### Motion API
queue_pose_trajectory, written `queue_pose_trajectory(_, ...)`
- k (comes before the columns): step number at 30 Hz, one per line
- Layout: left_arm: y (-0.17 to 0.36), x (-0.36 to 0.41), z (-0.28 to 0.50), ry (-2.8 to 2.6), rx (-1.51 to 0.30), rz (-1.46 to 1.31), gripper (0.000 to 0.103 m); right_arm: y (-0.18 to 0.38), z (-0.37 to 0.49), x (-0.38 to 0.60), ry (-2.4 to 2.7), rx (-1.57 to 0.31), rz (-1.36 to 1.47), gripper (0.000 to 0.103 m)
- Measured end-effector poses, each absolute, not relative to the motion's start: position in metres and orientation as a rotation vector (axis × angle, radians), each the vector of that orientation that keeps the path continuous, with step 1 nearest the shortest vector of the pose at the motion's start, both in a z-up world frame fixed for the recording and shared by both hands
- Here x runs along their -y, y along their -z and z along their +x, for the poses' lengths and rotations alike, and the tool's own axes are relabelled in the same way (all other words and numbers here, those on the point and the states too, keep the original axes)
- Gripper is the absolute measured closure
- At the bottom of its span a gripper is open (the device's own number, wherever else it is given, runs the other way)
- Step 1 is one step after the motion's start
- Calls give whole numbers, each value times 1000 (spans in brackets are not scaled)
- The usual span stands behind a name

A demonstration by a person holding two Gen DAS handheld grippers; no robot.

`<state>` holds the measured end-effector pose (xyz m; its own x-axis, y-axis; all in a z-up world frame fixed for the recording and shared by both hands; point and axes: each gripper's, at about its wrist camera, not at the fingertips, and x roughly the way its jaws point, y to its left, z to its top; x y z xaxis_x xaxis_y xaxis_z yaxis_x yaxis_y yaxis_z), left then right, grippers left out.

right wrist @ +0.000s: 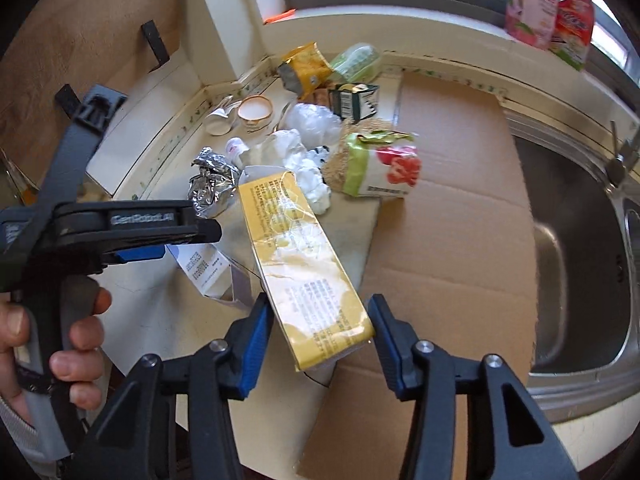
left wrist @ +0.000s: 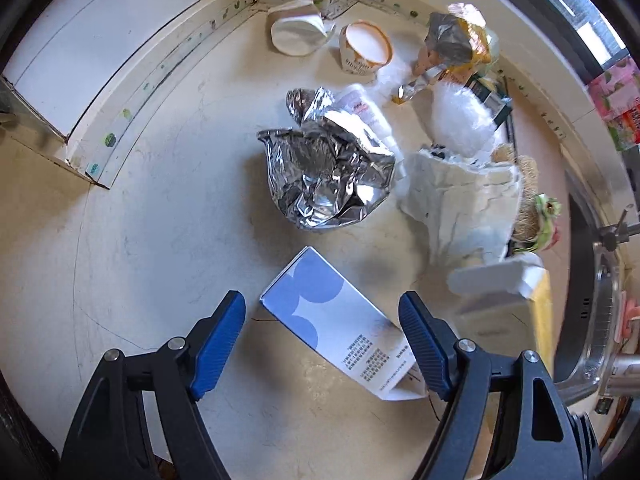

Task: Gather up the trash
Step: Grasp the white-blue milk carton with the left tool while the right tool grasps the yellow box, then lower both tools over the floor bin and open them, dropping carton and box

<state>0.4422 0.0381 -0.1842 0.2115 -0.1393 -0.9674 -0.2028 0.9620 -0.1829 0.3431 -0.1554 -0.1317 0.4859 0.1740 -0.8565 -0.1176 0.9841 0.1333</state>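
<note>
Blue pads, right gripper (right wrist: 318, 330): I had them bracketing the low end of the yellow carton (right wrist: 296, 256). Left pad looked on its edge, right pad showed a sliver of gap, so I couldn't call the grasp made.
Yellow carton: lifted at an angle over the counter (right wrist: 160, 320) edge and the cardboard sheet (right wrist: 452, 200), as far as I could judge; taken by its narrow end, probably because that fits the jaws.
Left gripper (left wrist: 322, 340): released, jaws wide, straddling the blue-and-white carton (left wrist: 324, 316) without pressing it. Right pad sat close to its printed end, left pad well clear.
Blue-and-white carton: flat on the counter, skewed across the jaws, so I judged the wrist needed a twist before closing.
Person's hand (right wrist: 60, 340): wrapped on the left gripper's handle.
Beyond: crumpled foil (left wrist: 324, 176), two paper cups (left wrist: 366, 46), snack bags (right wrist: 380, 164), white wrappers still piled toward the corner.
Sink (right wrist: 580, 240): right of the cardboard, nothing dropped there.
</note>
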Motion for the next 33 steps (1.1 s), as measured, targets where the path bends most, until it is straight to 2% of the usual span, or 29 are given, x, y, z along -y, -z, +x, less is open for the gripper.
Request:
queue_pose_trajectory(2,190,-34,443,-57,-1369,-288,26,132,335,159,-162,-1047,79,55)
queue_pose_trajectory(3,194,-31,443,-66,-1371,-274,30,133,330,161,-151,-1045,88,55)
queue_pose_trajectory(5,195,-25,439,-77,-1356,-239,44,135,321,165,-137,-1045,112,55)
queue_pose_trajectory(6,195,-22,438,-76,-1344,-223,57,135,316,167,-132,-1045,127,56)
queue_pose_trajectory(7,194,-19,436,-73,-1333,-203,65,136,311,169,-127,-1044,138,56)
queue_pose_trajectory(8,193,-17,434,-65,-1331,-196,70,135,307,171,-122,-1043,144,56)
queue_pose_trajectory(18,142,5,371,34,-1199,-45,71,112,247,182,-130,-978,236,57)
queue_pose_trajectory(25,87,4,276,165,-1122,-33,70,86,193,180,-189,-916,253,58)
queue_pose_trajectory(33,61,4,174,267,-1042,-29,70,66,119,187,-236,-873,274,58)
